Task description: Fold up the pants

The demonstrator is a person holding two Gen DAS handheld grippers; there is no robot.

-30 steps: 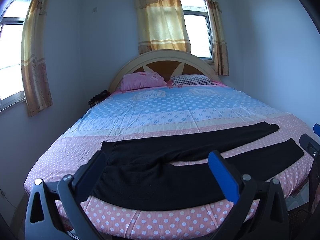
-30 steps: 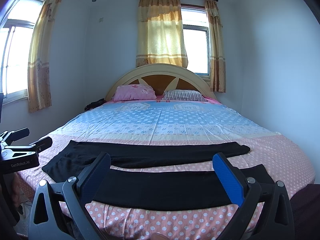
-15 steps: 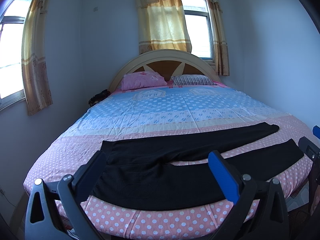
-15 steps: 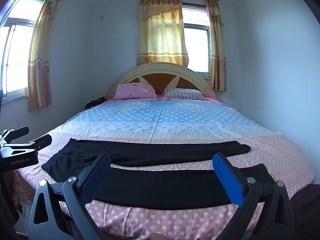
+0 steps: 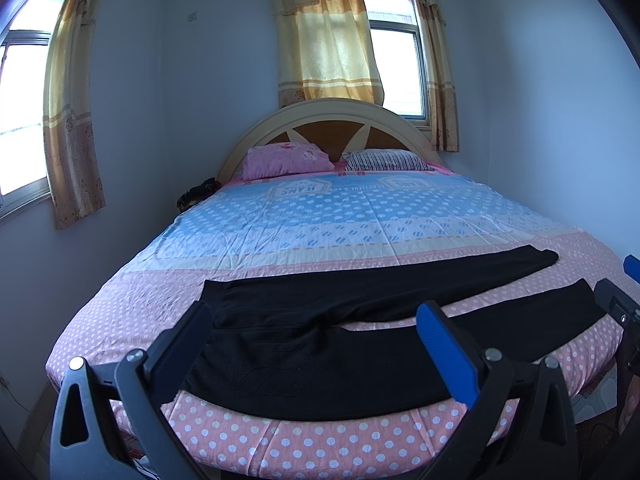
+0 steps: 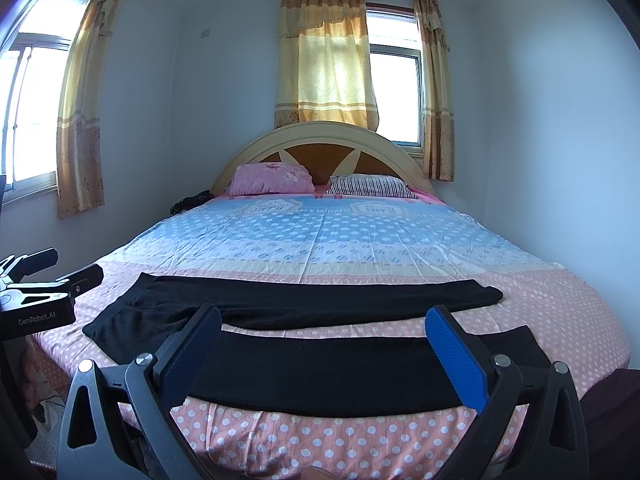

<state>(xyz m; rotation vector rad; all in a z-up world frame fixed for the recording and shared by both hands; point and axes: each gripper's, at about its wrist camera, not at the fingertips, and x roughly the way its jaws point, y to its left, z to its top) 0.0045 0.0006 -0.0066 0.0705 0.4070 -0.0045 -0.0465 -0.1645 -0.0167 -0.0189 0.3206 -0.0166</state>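
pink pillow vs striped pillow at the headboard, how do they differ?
The pink pillow is pink with a faint floral print; the striped pillow has dark and light stripes. The pink pillow lies on the left side of the headboard, the striped pillow on the right. The pink pillow looks plumper, the striped pillow flatter. Both lie at the head of the bed.

One pair of pants, two grippers, two pillows, one bed.

A single pair of black pants (image 5: 320,344) lies on the one bed (image 5: 360,220), its two legs spread apart. Two grippers show, the left gripper (image 5: 316,336) and the right gripper (image 6: 324,340), each with two fingers. Two pillows sit at the one headboard (image 5: 332,120): one pink pillow (image 5: 286,158) and one striped pillow (image 5: 386,160). Two windows carry three curtain panels in all.
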